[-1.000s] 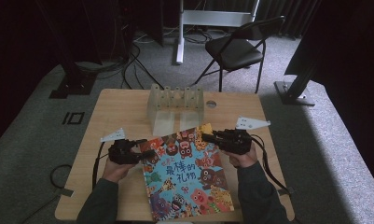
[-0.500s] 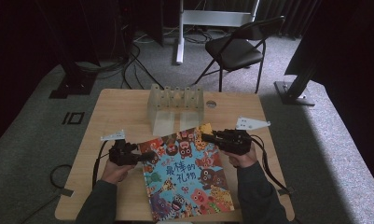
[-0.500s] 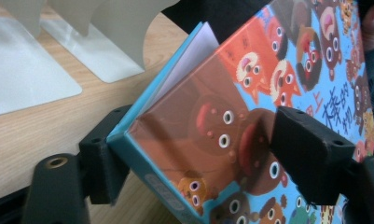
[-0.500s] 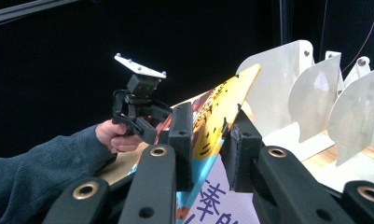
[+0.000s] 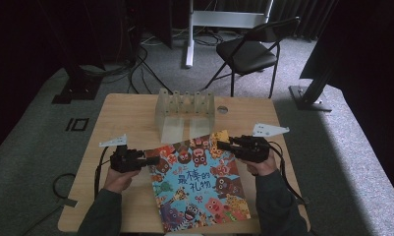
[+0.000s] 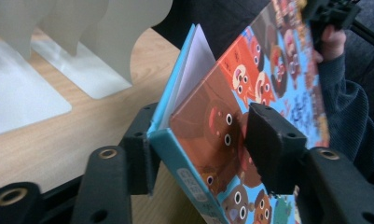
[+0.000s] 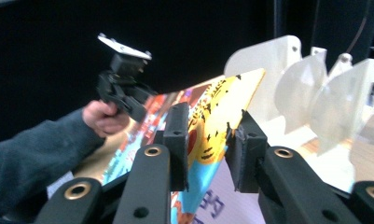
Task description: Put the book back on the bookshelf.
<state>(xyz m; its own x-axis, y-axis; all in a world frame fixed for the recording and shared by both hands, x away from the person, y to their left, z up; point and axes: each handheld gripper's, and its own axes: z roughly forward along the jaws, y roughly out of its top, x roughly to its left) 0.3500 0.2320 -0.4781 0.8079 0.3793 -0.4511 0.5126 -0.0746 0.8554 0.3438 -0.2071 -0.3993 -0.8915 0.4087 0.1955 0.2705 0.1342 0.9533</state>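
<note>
A: Book location?

B: The picture book [image 5: 198,183] lies cover up on the wooden bench [image 5: 130,110], near the person's edge, tilted a bit. It sits between the two hands. Colourful monster cover, blue spine.

A: Left hand-held gripper?

B: The left hand-held gripper [image 5: 148,160] is at the book's left edge, near the upper left corner. In the left gripper view [image 6: 201,140] the jaws have just been closing with the book's corner between them. One pad presses the front cover, the other is against the back at the spine. Cover lifts a little, white pages show. So it's gripping the book.

A: Right one?

B: The right hand-held gripper [image 5: 225,145] is at the upper right corner. Right gripper view [image 7: 208,140] has the yellow corner of the book between the jaws. The jaws have just been opening slightly. The left pad touches the cover; there seems to be a small gap at the other pad. Can't tell if the grip is firm.

A: Anything else on the bench?

B: A clear plastic rack [image 5: 185,109] with upright dividers stands just beyond the book, close to its top edge. A black folding chair [image 5: 248,51] stands on the floor past the bench.

A: Hands?

B: Each hand holds its own gripper; dark sleeves come in from the bottom.
</note>
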